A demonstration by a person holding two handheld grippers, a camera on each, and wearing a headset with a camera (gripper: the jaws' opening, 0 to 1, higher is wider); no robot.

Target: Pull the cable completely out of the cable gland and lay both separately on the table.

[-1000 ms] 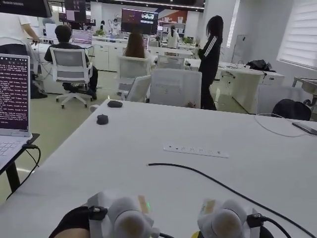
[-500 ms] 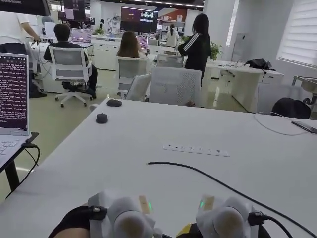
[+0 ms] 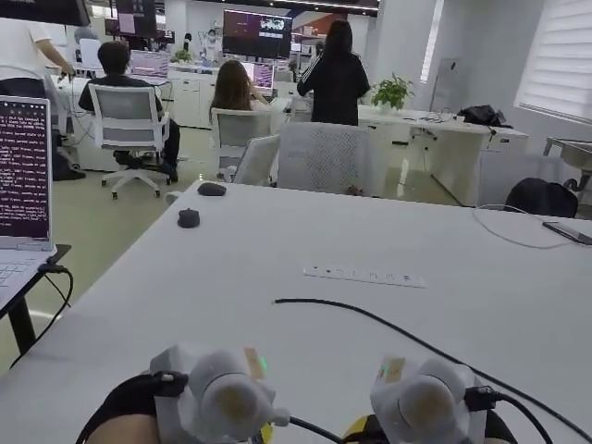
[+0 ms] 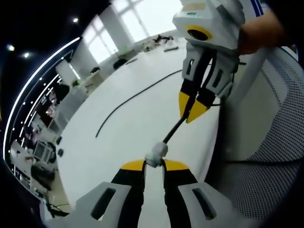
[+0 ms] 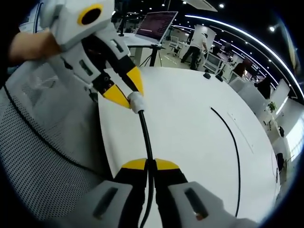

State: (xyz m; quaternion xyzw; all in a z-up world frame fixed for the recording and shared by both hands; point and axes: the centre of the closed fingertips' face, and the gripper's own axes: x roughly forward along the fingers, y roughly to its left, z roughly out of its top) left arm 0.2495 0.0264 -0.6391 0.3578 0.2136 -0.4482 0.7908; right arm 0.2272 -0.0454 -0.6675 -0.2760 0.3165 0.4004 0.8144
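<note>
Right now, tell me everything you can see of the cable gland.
The cable gland is a small, whitish, plastic-looking fitting with a stepped body. The yellow tips of the left claw clamp it from both sides. The black cable leaves its far end and runs straight to the right claw, which grips it. Nothing else touches the gland.

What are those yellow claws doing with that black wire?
A person at a white table holds a gripper in each hand. The left gripper is shut on a small white cable gland, and the right gripper is shut on the black cable that runs into it. The cable is still in the gland, so the two are not apart yet.
</note>
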